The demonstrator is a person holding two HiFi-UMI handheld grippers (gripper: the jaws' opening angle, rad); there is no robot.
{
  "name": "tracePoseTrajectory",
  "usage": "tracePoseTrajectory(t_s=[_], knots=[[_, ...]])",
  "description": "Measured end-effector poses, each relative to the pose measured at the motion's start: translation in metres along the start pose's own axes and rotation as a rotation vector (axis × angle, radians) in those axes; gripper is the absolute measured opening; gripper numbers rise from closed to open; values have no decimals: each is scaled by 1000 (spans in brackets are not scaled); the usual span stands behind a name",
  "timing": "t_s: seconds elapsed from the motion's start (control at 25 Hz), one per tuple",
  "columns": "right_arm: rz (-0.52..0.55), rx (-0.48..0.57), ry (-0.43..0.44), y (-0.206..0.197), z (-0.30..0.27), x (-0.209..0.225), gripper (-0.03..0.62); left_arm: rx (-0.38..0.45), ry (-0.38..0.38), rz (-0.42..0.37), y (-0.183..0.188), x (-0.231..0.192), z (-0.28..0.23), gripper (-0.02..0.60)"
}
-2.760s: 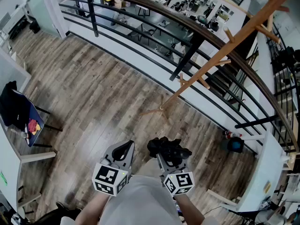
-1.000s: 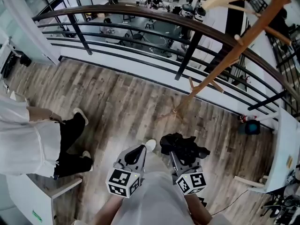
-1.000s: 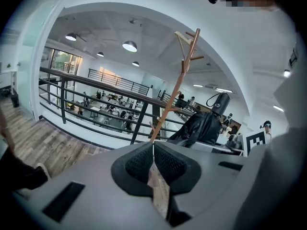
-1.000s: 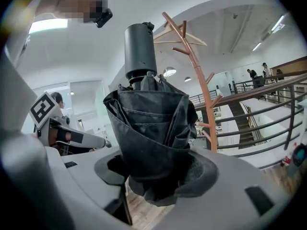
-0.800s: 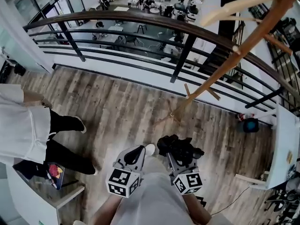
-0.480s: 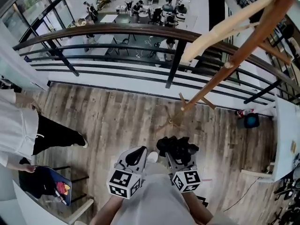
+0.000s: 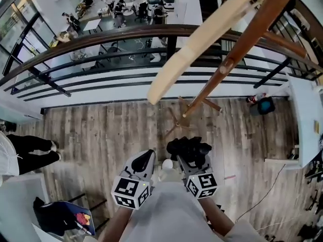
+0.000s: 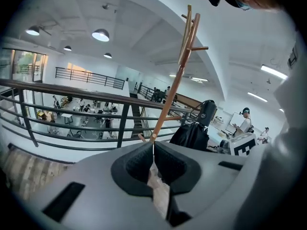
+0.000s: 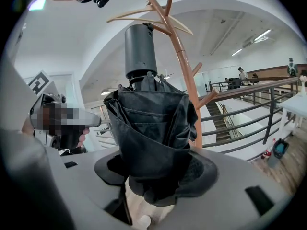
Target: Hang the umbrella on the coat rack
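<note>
1. Right gripper (image 7: pixel 187 158): the jaws stand wide and are clenched on the folded black umbrella (image 7: pixel 189 147). In the right gripper view, both pads of the right gripper (image 9: pixel 156 176) press into the bunched fabric of the umbrella (image 9: pixel 149 128).
2. Umbrella position in the claw: the lower fabric end fills the gap between the jaws. The body rises upright beyond the fingertips. The grey cylindrical handle (image 9: pixel 140 51) sits at the far, upper end, clear of the jaws.
3. Umbrella position in the scene: it is carried above the wooden floor (image 7: pixel 101 130), in front of the person's torso and short of the foot of the coat rack (image 7: pixel 241 43).
4. Umbrella relative to the rack: in the right gripper view the coat rack (image 9: pixel 185 71) stands behind the umbrella and just to its right. The umbrella hangs from none of the rack's pegs, and no contact with the rack is visible.
5. Left gripper (image 7: pixel 147 158): it is held beside the right gripper, on the umbrella's left, and does not touch it.
6. Left gripper (image 8: pixel 153 152) state: the jaws are pressed together at the tips, with nothing between them. The coat rack (image 8: pixel 173 87) stands ahead of it, in front of the dark railing (image 8: pixel 62 91).
</note>
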State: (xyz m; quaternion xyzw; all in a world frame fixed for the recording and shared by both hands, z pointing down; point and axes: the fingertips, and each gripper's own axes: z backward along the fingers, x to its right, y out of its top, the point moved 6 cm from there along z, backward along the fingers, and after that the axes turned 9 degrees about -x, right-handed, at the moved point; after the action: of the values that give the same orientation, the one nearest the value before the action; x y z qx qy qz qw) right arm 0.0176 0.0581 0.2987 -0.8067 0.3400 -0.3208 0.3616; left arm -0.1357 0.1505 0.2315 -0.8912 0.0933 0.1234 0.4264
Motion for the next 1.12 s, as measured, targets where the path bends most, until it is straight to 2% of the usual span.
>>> tracePoseTrajectory(t_s=[0.28, 0.52, 0.72, 1.0, 1.12], knots=[[-70, -7, -77, -10, -13, 4, 282, -78, -152, -129, 8, 0, -31, 25], [-131, -47, -147, -23, -23, 8, 282, -115, -223, -215, 18, -8, -50, 25], [-152, -75, -164, -34, -27, 11, 282, -135, -258, -279, 13, -5, -55, 25], [-91, -125, -144, -63, -31, 15, 282, -137, -254, -259, -19, 10, -67, 25], [-76, -138, -143, -57, -36, 26, 282, -144, -259, -256, -10, 16, -80, 25]])
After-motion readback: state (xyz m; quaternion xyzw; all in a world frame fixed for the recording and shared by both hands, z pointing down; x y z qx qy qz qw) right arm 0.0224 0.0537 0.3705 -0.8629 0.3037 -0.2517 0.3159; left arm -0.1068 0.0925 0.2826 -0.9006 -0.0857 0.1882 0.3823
